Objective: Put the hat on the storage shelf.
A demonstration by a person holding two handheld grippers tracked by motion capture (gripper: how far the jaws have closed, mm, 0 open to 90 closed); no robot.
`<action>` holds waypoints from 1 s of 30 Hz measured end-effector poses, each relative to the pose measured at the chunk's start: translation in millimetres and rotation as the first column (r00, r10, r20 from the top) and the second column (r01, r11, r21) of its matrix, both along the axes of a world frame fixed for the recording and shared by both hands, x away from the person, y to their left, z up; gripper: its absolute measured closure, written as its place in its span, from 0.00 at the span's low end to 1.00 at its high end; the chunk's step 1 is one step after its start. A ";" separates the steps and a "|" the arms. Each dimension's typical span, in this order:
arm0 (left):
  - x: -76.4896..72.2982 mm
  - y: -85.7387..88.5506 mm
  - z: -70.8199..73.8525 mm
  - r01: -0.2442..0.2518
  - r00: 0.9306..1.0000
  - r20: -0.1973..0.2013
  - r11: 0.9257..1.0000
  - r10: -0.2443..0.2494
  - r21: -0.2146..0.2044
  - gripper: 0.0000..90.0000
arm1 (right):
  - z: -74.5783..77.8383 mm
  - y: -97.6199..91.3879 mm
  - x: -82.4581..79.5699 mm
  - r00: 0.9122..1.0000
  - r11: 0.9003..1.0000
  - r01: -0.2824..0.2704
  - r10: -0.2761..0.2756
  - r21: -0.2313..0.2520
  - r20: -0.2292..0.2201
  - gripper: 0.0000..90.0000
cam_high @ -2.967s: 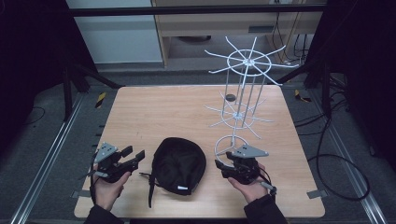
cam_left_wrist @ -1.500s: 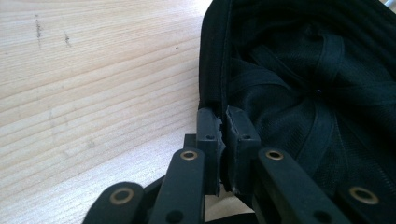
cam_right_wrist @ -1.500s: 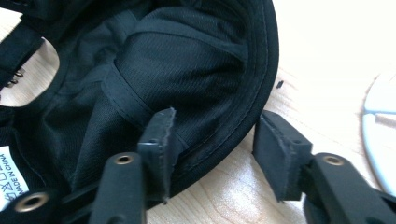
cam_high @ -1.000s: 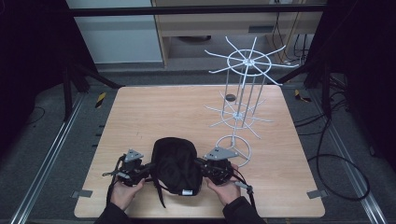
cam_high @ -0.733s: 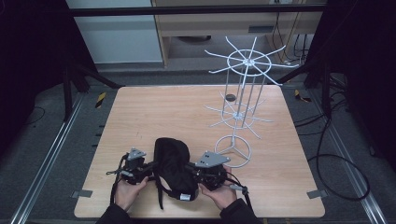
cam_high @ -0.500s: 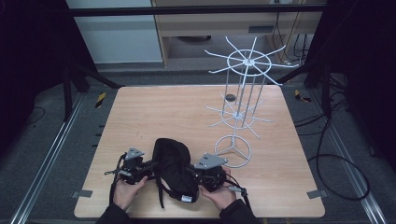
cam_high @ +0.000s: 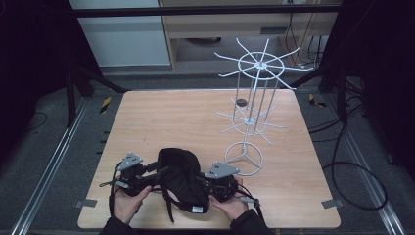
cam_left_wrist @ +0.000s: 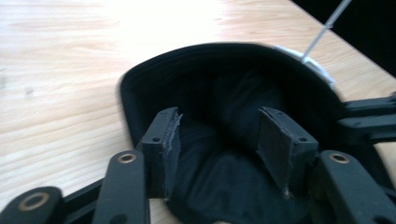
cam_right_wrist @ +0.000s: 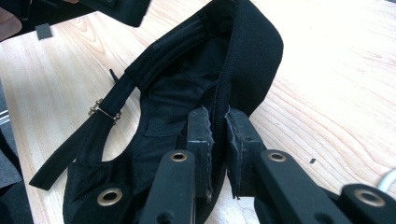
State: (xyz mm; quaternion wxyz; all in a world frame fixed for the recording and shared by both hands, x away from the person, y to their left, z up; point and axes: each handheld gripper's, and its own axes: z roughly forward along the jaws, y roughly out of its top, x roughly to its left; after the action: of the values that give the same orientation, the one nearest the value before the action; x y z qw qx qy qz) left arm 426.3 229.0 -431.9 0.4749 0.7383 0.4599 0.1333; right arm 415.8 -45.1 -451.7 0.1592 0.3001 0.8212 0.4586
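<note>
A black cap lies near the table's front edge, tipped on its side between my two grippers. My left gripper is at its left side. In the left gripper view its jaws stand apart over the cap's hollow inside; they have just been opening and neither pad presses on the cloth. My right gripper is at the cap's right side. Its pads pinch the cap's rim, having just eased open slightly. A strap with a metal buckle hangs from the cap.
A white wire display rack stands on its ring base at the right of the wooden table, close behind my right hand. A small dark disc lies at the back near the rack.
Both hands have come in from the sides to the cap. The cap has been pressed narrower, tipped up and shifted a little left. The left hand has risen slightly.
</note>
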 end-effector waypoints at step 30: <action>18.8 -54.2 2.9 0.031 0.998 -0.047 0.998 -0.033 -0.047 0.38 | -1.6 1.9 -2.2 0.999 0.999 -0.042 0.042 0.003 0.024 0.93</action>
State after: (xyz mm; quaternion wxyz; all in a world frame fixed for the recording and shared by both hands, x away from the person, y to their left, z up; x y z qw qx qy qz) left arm 445.1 174.9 -429.0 0.4829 0.7372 0.4624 0.0972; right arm 413.5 -43.1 -453.3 0.1588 0.2774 0.8246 0.4668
